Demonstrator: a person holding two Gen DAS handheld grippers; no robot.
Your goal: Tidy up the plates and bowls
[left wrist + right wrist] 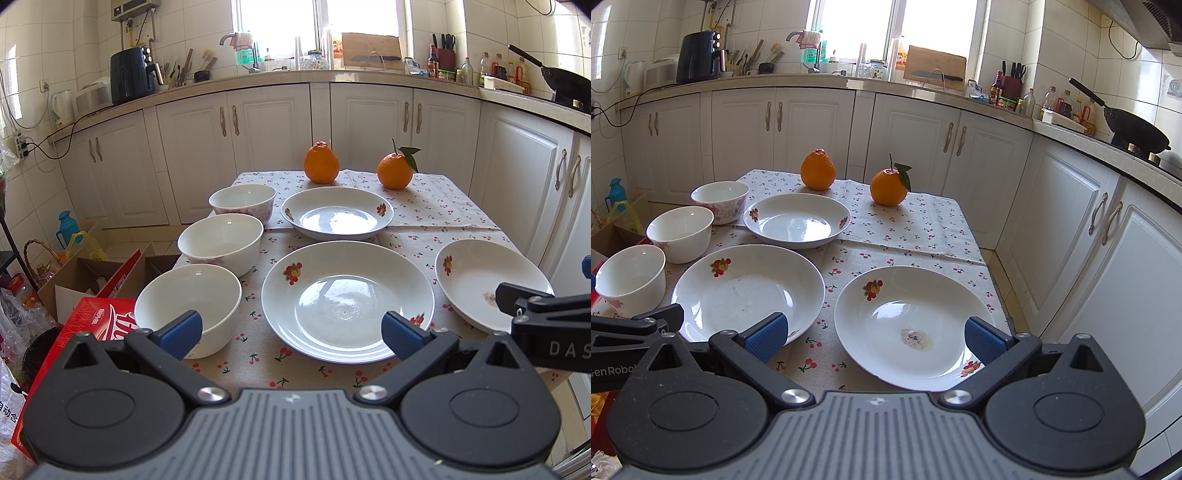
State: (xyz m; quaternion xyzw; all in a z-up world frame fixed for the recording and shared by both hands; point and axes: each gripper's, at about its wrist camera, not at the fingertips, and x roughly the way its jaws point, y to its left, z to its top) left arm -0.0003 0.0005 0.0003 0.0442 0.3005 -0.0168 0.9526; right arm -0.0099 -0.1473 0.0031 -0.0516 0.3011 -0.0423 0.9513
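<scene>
Three white bowls stand in a row on the table's left: near bowl (pixel 188 299), middle bowl (pixel 221 242), far bowl (pixel 242 202). Three white plates with fruit prints lie beside them: a far plate (pixel 337 212), a centre plate (pixel 347 299) and a right plate (pixel 912 325). My left gripper (pixel 291 330) is open and empty, hovering at the near edge between the near bowl and the centre plate. My right gripper (pixel 875 338) is open and empty, above the near edge of the right plate.
Two oranges (pixel 321 162) (pixel 394 171) sit at the table's far end on the cherry-print cloth (pixel 436 206). Cardboard boxes and a red box (pixel 99 321) crowd the floor left of the table. White cabinets (pixel 1089 221) stand close on the right.
</scene>
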